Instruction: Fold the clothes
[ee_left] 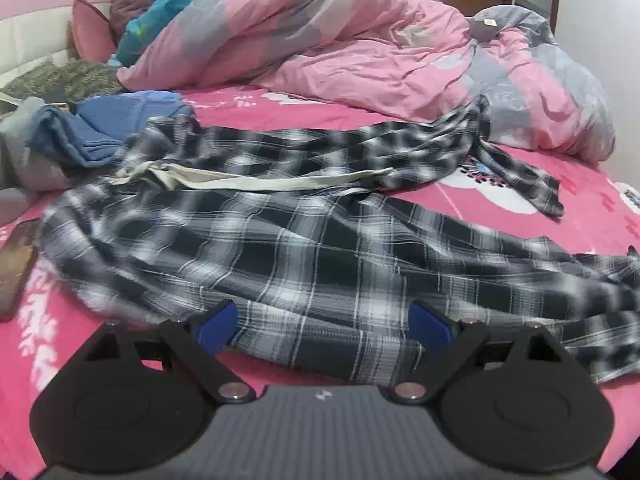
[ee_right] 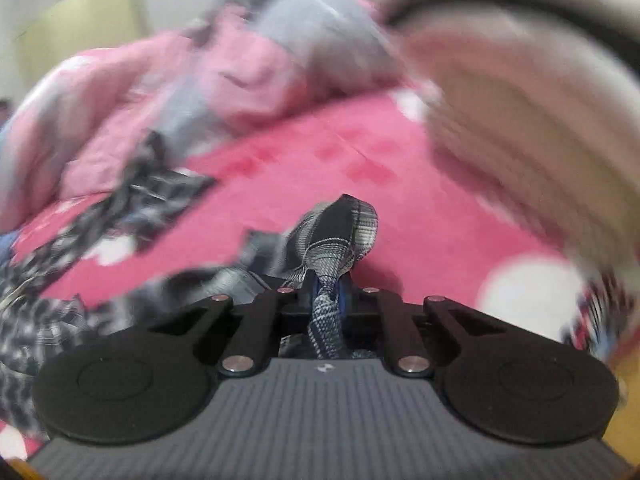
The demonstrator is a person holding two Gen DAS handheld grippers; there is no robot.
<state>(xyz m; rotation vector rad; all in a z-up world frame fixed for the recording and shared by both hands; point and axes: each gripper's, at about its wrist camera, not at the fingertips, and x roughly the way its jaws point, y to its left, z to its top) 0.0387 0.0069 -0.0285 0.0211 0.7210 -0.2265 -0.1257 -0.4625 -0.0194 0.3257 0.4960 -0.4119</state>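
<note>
The left tongs (ee_left: 324,326) gape wide over the plaid shirt (ee_left: 304,240), which sprawls rumpled on the pink bed (ee_left: 520,200) just ahead of them; the right tongs (ee_right: 326,292) pinch a bunched fold of that shirt, lifted clear

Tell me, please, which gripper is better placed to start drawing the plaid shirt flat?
Probably the right gripper: it is already shut on the plaid shirt. The left gripper is open, holding nothing.

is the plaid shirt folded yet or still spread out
Not folded: the plaid shirt lies spread and rumpled across the bed. The right gripper pinches a bunch of it; the left gripper is open.
</note>
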